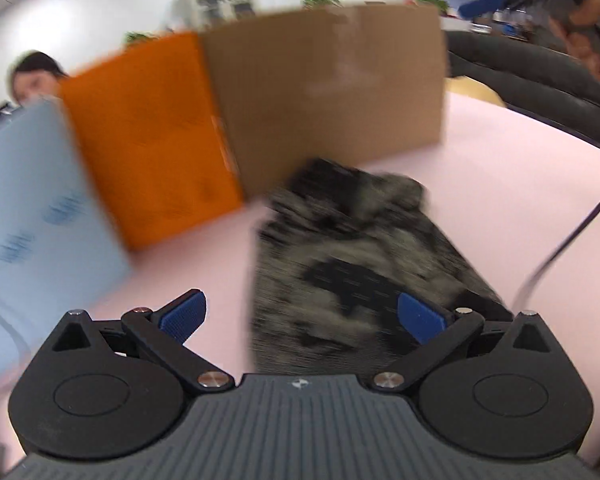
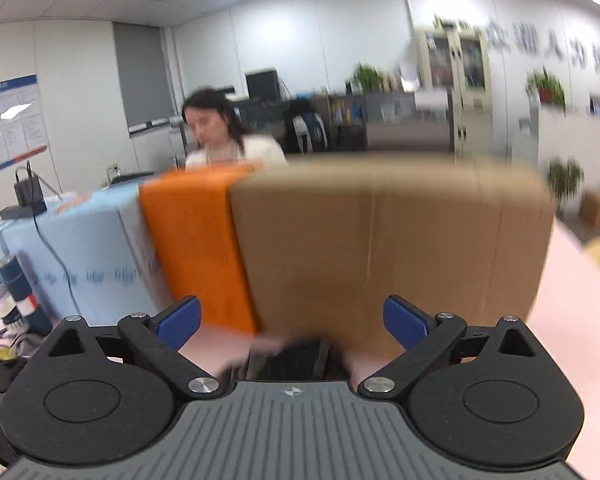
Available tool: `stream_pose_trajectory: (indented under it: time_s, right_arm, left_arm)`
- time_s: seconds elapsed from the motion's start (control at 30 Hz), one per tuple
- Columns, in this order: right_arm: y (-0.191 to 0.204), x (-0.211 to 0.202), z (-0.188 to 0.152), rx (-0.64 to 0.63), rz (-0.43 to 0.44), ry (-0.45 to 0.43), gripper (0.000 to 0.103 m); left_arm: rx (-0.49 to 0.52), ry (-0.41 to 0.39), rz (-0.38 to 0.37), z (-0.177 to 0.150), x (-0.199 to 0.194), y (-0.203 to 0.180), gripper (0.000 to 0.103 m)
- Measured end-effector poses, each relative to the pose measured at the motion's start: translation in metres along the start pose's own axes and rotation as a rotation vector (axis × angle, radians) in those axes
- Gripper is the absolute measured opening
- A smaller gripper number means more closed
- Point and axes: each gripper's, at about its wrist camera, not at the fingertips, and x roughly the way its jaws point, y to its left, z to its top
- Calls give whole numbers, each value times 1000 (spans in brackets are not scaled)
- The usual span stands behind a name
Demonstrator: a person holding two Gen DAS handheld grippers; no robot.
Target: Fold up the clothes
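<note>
A folded garment with a grey and black camouflage pattern (image 1: pixel 348 264) lies on the pink table (image 1: pixel 500 184). My left gripper (image 1: pixel 302 316) is open and hovers above the garment's near end; its right blue finger (image 1: pixel 420 318) is over the cloth. My right gripper (image 2: pixel 292 320) is open and empty, pointing at the boxes; a dark strip of the garment (image 2: pixel 296 360) shows just below it. The other gripper (image 1: pixel 484 4) shows blurred at the top right of the left wrist view. Both views are blurred by motion.
A brown cardboard box (image 1: pixel 332 92), an orange box (image 1: pixel 148 136) and a light blue box (image 1: pixel 32 208) stand in a row behind the garment. A black cable (image 1: pixel 572 240) crosses the table on the right. A person (image 2: pixel 220 132) sits beyond the boxes.
</note>
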Motion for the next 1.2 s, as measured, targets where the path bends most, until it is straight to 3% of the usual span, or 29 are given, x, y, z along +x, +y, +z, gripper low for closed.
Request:
stream_pose_trajectory:
  time_s: [0.07, 0.27, 0.33, 0.47, 0.5, 0.57, 0.6, 0.63, 0.73, 0.83, 1.0, 1.07, 1.13, 1.17, 1.2]
  right_arm:
    - [-7, -5, -47, 85, -29, -2, 98]
    - [-20, -46, -151, 436, -201, -94, 98]
    - [-27, -60, -169, 517, -218, -122, 98]
    - [-42, -70, -173, 503, -252, -102, 98]
    - [-45, -71, -172, 508, -264, -104, 98]
    - [-52, -67, -175, 545, -277, -97, 98]
    - [-54, -64, -178, 569, -280, -90, 98]
    - [-54, -60, -180, 589, -275, -83, 98]
    - [-52, -48, -182, 603, -237, -55, 98]
    - [-46, -38, -178, 582, -204, -47, 98]
    - [-45, -27, -170, 593, -206, -52, 98]
    - [-37, -18, -164, 552, -262, -22, 98]
    - [-27, -7, -161, 488, -199, -2, 98]
    - [-24, -6, -160, 482, -171, -22, 98]
    - [-23, -7, -160, 491, -159, -50, 98]
  left_arm:
    - [2, 39, -68, -5, 24, -28, 103]
    - [114, 62, -96, -10, 70, -92, 103]
    - [143, 72, -97, -9, 77, -103, 103]
    - [178, 87, -154, -9, 79, -114, 103]
    - [172, 83, -176, -10, 79, -114, 98]
    - [159, 76, -220, -13, 79, -114, 67]
    - [134, 79, -232, -12, 79, -110, 45]
    - [107, 83, -244, -11, 80, -107, 34]
    - [30, 28, -219, -5, 70, -89, 17]
    - [-8, -39, -152, 3, 53, -67, 14]
    - [-47, -153, 50, 12, 12, -4, 14]
    - [59, -166, 79, 12, 0, 7, 15]
    - [245, -145, 127, 7, -7, 1, 20]
    - [277, -130, 109, 4, -10, -2, 23]
    - [302, -114, 87, 2, -13, -5, 37]
